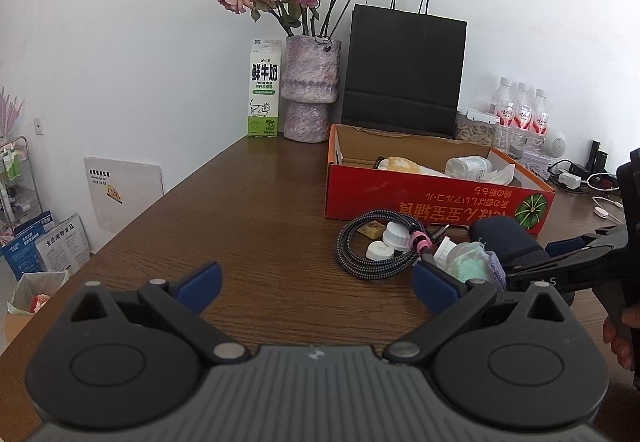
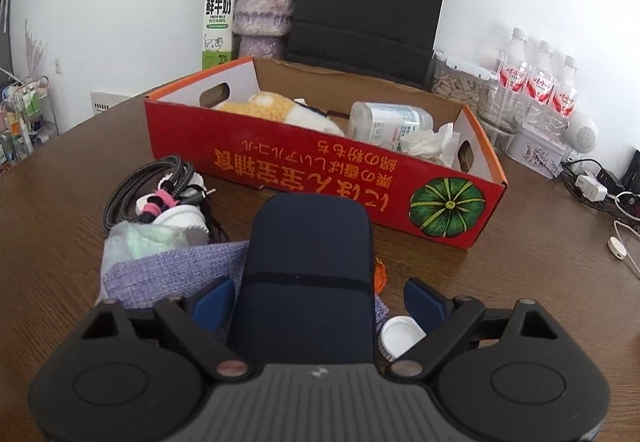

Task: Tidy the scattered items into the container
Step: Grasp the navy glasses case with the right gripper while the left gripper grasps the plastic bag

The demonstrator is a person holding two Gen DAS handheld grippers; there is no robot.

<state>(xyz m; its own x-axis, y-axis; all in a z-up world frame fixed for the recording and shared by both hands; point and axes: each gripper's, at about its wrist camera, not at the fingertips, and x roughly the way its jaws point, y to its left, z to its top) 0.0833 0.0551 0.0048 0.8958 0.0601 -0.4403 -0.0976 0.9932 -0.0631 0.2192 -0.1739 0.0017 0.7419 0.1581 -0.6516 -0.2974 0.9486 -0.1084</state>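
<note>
A red cardboard box stands on the brown table and holds a plush toy, a plastic bottle and crumpled tissue. In front of it lie a coiled braided cable, white caps, a purple cloth and a dark blue case. My right gripper is open, its fingers on either side of the dark blue case. My left gripper is open and empty over the table, left of the pile.
A milk carton, a vase of roses and a black paper bag stand behind the box. Water bottles, a jar and chargers with cables are at the right. A white cap lies by my right finger.
</note>
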